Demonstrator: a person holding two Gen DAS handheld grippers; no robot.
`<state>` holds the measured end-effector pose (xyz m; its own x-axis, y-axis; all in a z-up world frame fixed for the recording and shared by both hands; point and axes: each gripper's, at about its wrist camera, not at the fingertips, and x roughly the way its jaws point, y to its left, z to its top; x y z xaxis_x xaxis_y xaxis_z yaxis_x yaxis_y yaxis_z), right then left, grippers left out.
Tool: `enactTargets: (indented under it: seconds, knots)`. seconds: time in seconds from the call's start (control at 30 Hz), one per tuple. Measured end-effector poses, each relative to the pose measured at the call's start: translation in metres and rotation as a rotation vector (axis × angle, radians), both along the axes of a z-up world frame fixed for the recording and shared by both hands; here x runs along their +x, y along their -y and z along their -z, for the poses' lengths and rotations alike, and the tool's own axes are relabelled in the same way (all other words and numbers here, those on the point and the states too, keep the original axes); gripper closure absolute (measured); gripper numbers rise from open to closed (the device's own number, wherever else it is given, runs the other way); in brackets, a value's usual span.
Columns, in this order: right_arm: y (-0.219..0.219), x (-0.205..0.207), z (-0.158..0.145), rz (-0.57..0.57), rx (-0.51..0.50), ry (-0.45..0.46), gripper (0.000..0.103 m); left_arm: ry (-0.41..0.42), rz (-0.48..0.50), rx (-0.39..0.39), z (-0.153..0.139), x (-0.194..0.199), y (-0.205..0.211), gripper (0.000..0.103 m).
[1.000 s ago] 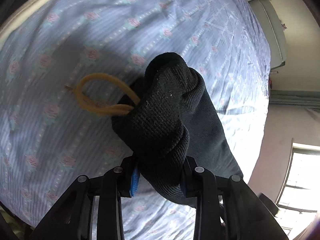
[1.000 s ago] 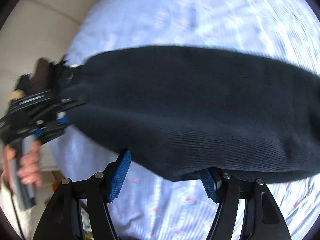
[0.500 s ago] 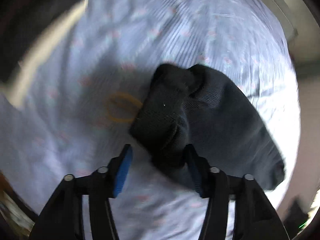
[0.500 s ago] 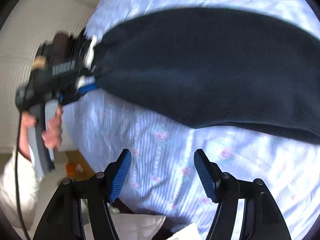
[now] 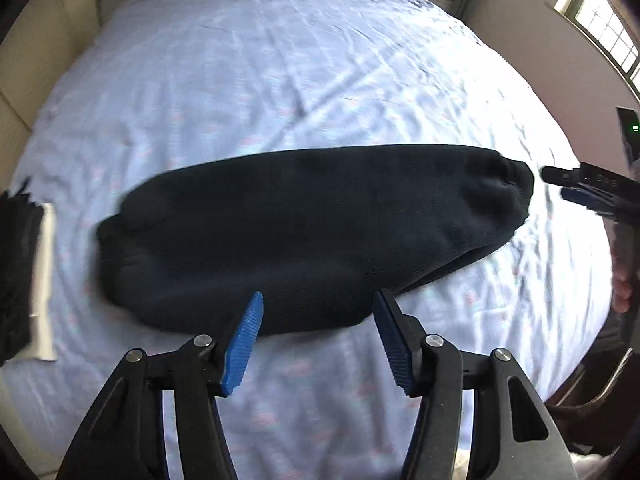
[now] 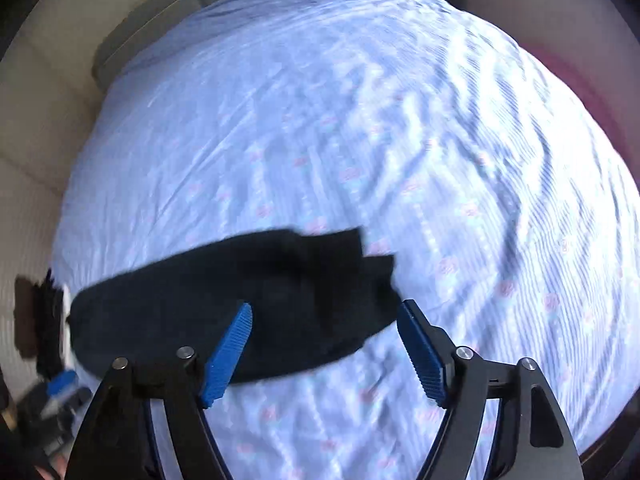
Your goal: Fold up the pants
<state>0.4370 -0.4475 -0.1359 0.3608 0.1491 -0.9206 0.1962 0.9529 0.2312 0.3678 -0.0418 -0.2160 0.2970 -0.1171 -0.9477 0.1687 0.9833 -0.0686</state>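
Nearest, the left gripper (image 5: 318, 334) and the right gripper (image 6: 324, 354) were both seen spread apart, gripping nothing. Just beyond their fingertips the dark pants (image 5: 304, 236) lay on the bedsheet (image 5: 300, 80), long axis crosswise.

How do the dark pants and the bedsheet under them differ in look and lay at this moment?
The pants are plain black knit; the bedsheet is pale blue with stripes and small pink flowers. The pants lie as one compact folded bundle, while the bedsheet spreads across the whole bed. The pants' surface looks fairly smooth; the bedsheet shows many creases. Both are fabric, and neither is gripped: the left gripper and right gripper have open jaws.
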Motion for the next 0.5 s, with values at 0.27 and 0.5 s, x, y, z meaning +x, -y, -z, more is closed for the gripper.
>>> enactTargets:
  seconds: [0.27, 0.5]
  knots:
    - [-0.006, 0.019, 0.051, -0.056, 0.075, -0.106, 0.027, -0.031, -0.067, -0.003, 0.008, 0.029, 0.025, 0.048]
    - [-0.006, 0.031, 0.085, -0.048, 0.119, -0.202, 0.071, -0.06, -0.101, 0.014, 0.009, 0.024, 0.033, 0.048]
